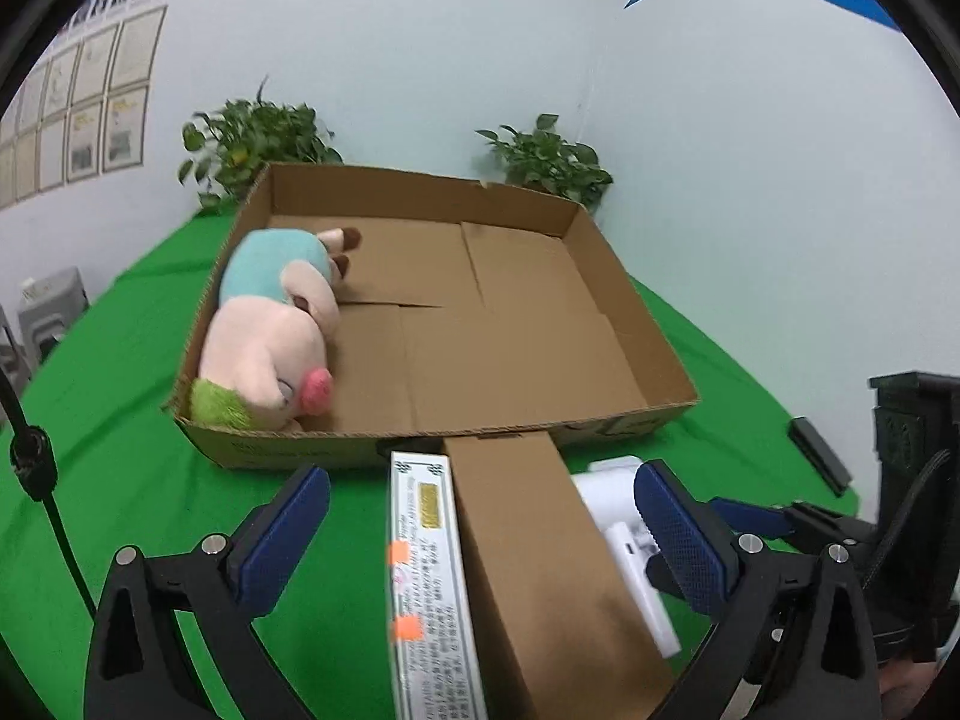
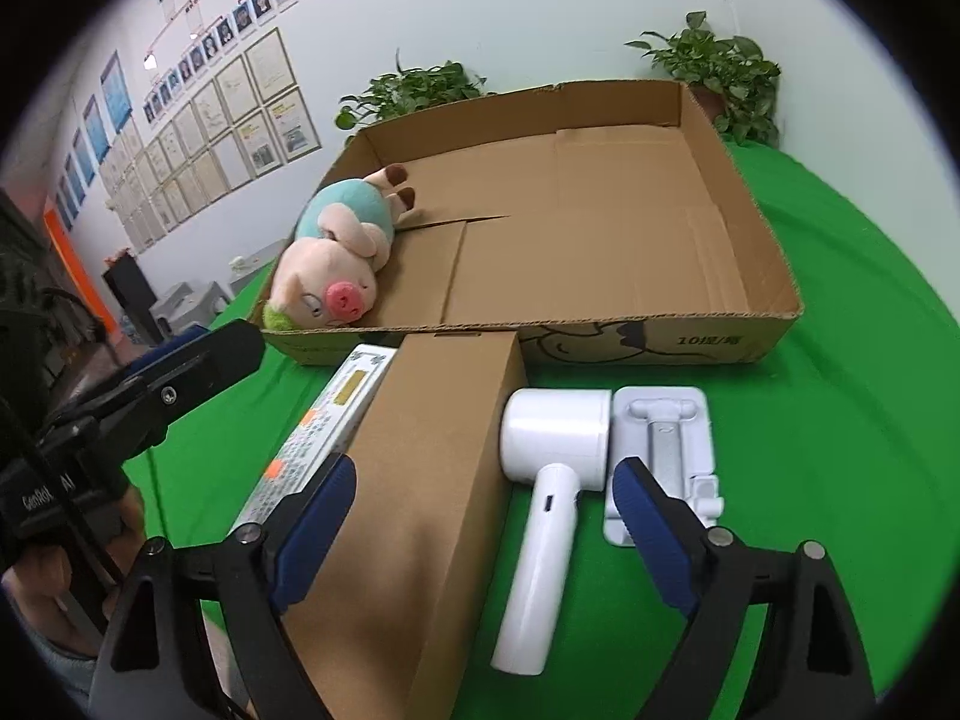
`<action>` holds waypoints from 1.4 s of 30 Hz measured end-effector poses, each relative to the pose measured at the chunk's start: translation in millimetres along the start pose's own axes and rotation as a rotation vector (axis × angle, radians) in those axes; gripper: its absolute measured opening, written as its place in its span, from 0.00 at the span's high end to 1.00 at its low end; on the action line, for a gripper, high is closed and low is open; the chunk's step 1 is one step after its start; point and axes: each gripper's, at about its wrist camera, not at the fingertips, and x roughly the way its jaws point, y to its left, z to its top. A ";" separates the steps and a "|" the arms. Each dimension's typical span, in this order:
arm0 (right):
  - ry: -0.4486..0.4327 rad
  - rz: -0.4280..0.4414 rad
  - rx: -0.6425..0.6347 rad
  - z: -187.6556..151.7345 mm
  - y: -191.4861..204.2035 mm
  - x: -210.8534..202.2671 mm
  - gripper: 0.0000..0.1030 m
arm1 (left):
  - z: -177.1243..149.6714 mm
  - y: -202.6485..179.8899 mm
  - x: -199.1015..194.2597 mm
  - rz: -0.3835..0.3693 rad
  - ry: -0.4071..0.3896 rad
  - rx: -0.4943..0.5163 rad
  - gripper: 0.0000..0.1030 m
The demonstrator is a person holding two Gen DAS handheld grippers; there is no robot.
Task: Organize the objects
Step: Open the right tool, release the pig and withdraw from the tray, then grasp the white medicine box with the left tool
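Note:
A shallow open cardboard tray (image 1: 630, 312) (image 2: 774, 276) stands on the green cloth. A plush pig (image 1: 270, 324) (image 2: 336, 264) lies inside along its left wall. In front of the tray lies a long brown carton (image 1: 540, 564) (image 2: 420, 492) with a white printed side. My left gripper (image 1: 486, 534) is open, its jaws on either side of the carton. My right gripper (image 2: 486, 534) is open above the carton's right edge and a white hair dryer (image 2: 552, 480) (image 1: 630, 534). A white phone stand (image 2: 666, 450) lies to the dryer's right.
Two potted plants (image 1: 252, 138) (image 1: 552, 159) stand behind the tray by the wall. A dark flat object (image 1: 819, 456) lies on the cloth at the right. The left gripper's finger (image 2: 198, 354) shows in the right wrist view.

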 end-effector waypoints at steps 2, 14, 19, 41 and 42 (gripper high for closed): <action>0.011 0.048 0.001 -3.7 -0.9 -1.6 0.15 | -1.1 0.6 1.1 -0.021 0.017 -0.005 0.01; 0.162 0.314 -0.046 -55.7 22.7 -17.8 0.15 | -38.3 -7.8 15.4 -0.208 0.171 0.027 0.07; 0.192 0.280 -0.086 -66.3 38.6 -12.6 0.15 | -45.2 -3.8 19.4 -0.127 0.175 0.055 0.09; 0.131 0.269 -0.073 -36.0 34.1 -17.0 0.15 | -76.5 60.8 11.6 -0.064 0.241 -0.055 0.63; 0.134 0.283 -0.067 -32.7 36.7 -15.0 0.15 | -78.1 62.9 8.4 -0.058 0.237 -0.060 0.63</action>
